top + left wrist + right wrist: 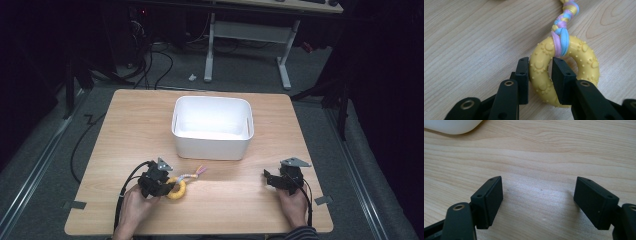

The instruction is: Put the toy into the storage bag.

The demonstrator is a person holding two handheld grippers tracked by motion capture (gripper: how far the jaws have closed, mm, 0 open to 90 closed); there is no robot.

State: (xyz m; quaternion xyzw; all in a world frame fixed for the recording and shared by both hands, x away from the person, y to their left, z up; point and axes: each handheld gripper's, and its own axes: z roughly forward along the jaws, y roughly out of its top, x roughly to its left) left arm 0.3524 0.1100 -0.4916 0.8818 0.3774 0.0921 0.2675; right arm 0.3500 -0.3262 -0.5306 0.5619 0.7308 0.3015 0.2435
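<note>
Left gripper [539, 75]: jaws closed on the near side of a yellow ring toy [564, 72], one pad against the ring's outer edge, the other inside its hole. Seen in the left gripper view, lower centre of frame; in the high view, lower left [156, 181], held in the person's left hand [134, 206].

Yellow ring toy: knobbed rubber ring lying flat on the wooden table [469, 37]; lower left of centre in the high view [176, 190]. A braided cord [564, 27] in pink, blue and yellow is knotted around its far side and runs to the upper right of the left gripper view; in the high view its loose end [195, 173] points toward the bin.

Right gripper [539, 202]: jaws wide apart, nothing between them, bare tabletop [544, 157] beneath. High view, lower right [280, 181], held in the right hand [295, 202].

White bin [212, 127]: rectangular, open-topped, centre of the high view, beyond both grippers; a corner shows at the upper left of the right gripper view [451, 126].
</note>
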